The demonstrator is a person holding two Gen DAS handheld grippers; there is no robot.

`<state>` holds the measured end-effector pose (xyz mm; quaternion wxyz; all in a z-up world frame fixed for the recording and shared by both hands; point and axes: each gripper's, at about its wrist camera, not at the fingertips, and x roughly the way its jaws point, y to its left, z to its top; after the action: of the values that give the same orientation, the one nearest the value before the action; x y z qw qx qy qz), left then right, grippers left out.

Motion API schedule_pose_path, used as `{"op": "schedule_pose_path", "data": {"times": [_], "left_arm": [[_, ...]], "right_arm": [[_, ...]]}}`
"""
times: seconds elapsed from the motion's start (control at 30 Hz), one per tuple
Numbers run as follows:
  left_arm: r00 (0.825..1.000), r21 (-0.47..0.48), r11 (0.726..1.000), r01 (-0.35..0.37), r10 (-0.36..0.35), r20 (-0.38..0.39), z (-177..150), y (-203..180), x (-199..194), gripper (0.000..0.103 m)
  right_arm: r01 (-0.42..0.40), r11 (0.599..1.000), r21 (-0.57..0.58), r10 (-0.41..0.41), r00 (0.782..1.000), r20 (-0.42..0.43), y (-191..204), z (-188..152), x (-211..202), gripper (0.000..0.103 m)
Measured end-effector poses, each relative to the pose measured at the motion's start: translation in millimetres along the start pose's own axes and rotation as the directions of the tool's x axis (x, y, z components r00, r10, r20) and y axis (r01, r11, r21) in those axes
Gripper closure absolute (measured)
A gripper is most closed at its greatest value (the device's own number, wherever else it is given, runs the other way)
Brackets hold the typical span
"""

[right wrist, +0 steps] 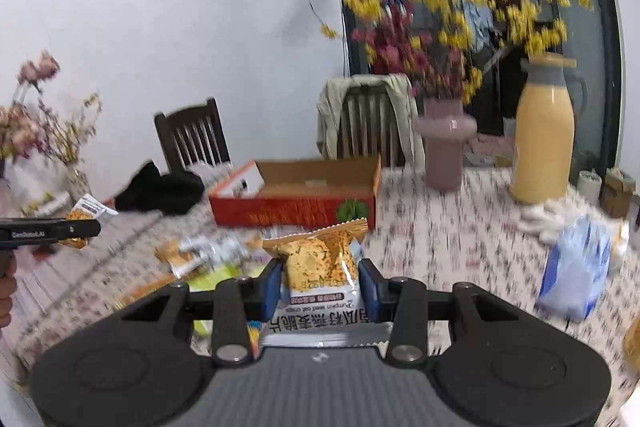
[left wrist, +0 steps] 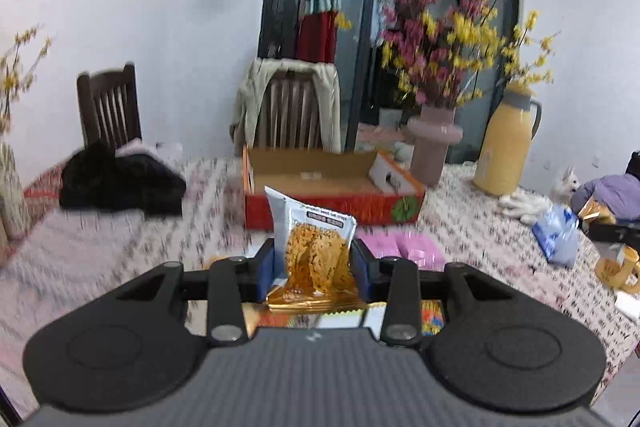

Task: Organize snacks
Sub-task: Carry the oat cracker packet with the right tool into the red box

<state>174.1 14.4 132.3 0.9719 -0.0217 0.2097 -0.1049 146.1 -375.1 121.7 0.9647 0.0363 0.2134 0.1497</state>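
Each gripper is closed on one snack packet, so I think the good way is to carry both over the rim of the red cardboard box [left wrist: 332, 205] and open the jaws only when the packets are low inside it. The left gripper [left wrist: 313, 263] pinches a white and gold crisp packet [left wrist: 316, 247], held upright above the table. The right gripper [right wrist: 320, 285] clamps a similar packet [right wrist: 318, 267], held upside down, its print inverted.
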Motion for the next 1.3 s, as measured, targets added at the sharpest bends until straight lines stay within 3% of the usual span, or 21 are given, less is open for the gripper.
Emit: {"op": "schedule_pose_path", "data": {"times": [0.17,0.33,0.53,0.7,0.93,1.17,1.3], "left_arm": [[1.000,-0.007,1.000,0.019,-0.019,0.014,51,19,5,0.064],[1.000,-0.016,1.000,0.004,-0.004,0.018,97,34,45,0.064],[1.000,-0.031,0.999,-0.020,0.020,-0.002,145,50,122,0.064],[0.998,-0.045,0.998,-0.041,0.039,-0.038,175,63,199,0.064],[0.988,-0.092,0.994,-0.060,0.046,-0.147,173,76,328,0.064],[0.970,-0.092,0.993,-0.067,0.044,-0.241,130,93,425,0.064],[0.952,-0.114,0.990,-0.079,0.041,-0.303,106,104,465,0.064]], "right_arm": [[-0.023,1.000,-0.005,0.023,1.000,-0.002,-4,68,-2,0.063],[-0.037,0.999,-0.034,0.036,0.999,-0.008,-1,132,30,0.063],[-0.053,0.997,-0.057,0.050,0.998,-0.047,1,187,113,0.063],[-0.061,0.995,-0.079,0.051,0.991,-0.125,-1,223,217,0.063],[-0.065,0.993,-0.103,0.040,0.973,-0.228,-2,234,359,0.063],[-0.003,0.996,-0.093,-0.030,0.935,-0.355,-13,194,483,0.063],[0.056,0.995,-0.087,-0.087,0.909,-0.408,-23,170,530,0.063]]}}
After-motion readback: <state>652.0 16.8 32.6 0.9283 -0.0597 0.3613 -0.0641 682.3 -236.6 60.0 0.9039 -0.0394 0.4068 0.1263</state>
